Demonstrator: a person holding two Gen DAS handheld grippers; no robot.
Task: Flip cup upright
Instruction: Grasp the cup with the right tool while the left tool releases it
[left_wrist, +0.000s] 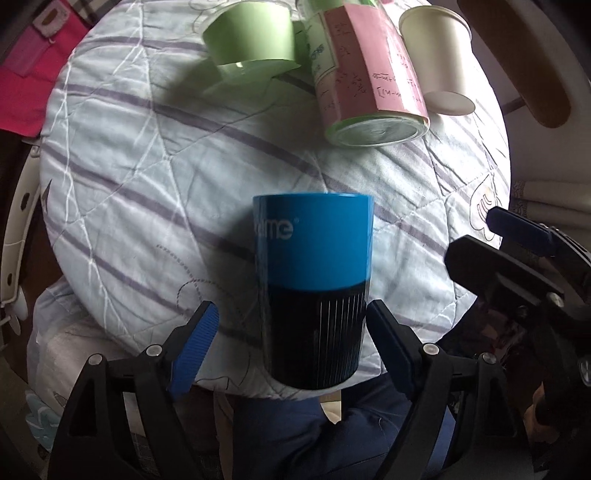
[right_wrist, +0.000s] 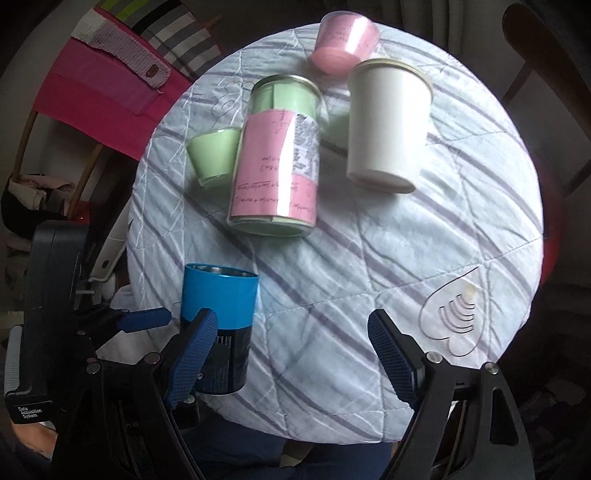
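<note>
We see the blue cup (left_wrist: 314, 291) upright, rim up, beside the can (right_wrist: 275, 162); our left hand-held gripper (left_wrist: 291, 350) spread around it, right hand-held gripper (right_wrist: 291, 354) apart, empty.

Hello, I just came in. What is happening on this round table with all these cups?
A person holds a tool in each hand over a round table with a quilted cover. The blue cup stands upright near the front edge, between the open fingers of the left tool, which do not clamp it. The right tool is open and empty. Behind, a white cup and a green cup stand upside down.
</note>
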